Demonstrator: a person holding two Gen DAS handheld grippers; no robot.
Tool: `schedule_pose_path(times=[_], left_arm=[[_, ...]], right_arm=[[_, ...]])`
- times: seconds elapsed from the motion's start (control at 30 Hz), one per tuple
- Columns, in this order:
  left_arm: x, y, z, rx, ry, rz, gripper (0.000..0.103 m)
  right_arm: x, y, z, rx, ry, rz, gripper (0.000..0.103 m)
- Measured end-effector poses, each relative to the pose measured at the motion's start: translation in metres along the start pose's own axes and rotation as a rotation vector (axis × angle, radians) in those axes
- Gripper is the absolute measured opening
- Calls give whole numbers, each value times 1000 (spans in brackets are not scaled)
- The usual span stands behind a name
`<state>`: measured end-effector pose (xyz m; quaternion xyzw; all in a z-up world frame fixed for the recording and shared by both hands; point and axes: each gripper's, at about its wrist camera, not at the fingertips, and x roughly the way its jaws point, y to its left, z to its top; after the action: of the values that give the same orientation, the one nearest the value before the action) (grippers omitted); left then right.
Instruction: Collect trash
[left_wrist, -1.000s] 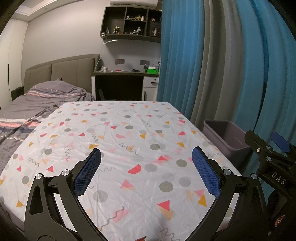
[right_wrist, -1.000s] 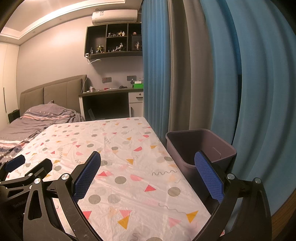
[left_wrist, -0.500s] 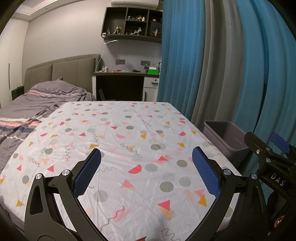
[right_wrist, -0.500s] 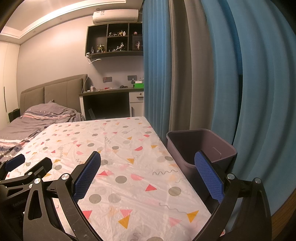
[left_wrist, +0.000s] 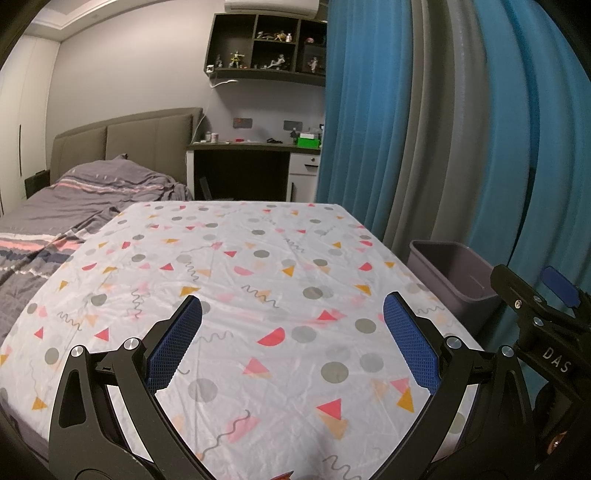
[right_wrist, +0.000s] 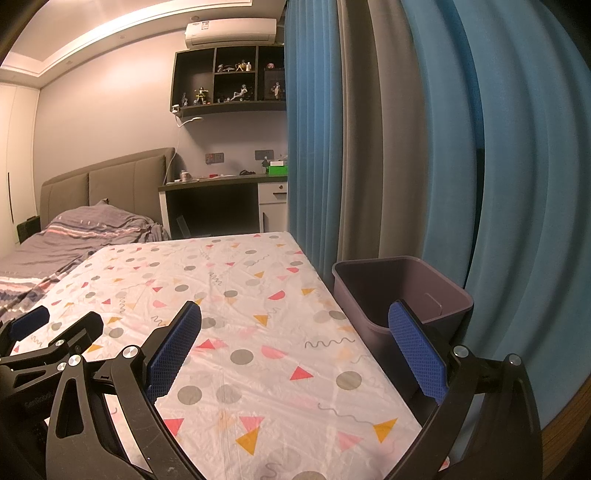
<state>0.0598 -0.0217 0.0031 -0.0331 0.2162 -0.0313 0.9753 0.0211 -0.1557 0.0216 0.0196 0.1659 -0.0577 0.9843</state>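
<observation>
Two tools, left (left_wrist: 291, 332) and right (right_wrist: 295, 339), hover spread and empty; no trash visible on counter (left_wrist: 258, 266), bin (right_wrist: 402, 291) beside right tool.

A table (left_wrist: 258, 258) is seen covered by a white cloth (right_wrist: 258, 332) printed with coloured triangles, dots and squiggles.

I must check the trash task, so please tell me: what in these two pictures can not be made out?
- Bin floor: right wrist view, hidden by the near wall and the right tongs; any trash inside cannot be told.
- Bin in left wrist view: partly covered by the right tongs.
- Table near edge: both views, cut off by the left tongs and the frame.
- Shelf figures: too small.
</observation>
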Motion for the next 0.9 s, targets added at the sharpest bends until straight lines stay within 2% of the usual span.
schedule_pose_path(times=[0.17,0.23,0.3,0.9], left_arm=[[-1,1,0,-3,-5,-2,97],[-2,1,0,-1,-8,0,92],[0,1,1,6,-4,3,81],[-3,0,6,19,-23,36,83]], right_arm=[[0,1,0,-1,0,0,97],[-1,1,0,0,2,0,97],[1,1,0,0,3,0,97],[2,0,-5,8,-3,5,97]])
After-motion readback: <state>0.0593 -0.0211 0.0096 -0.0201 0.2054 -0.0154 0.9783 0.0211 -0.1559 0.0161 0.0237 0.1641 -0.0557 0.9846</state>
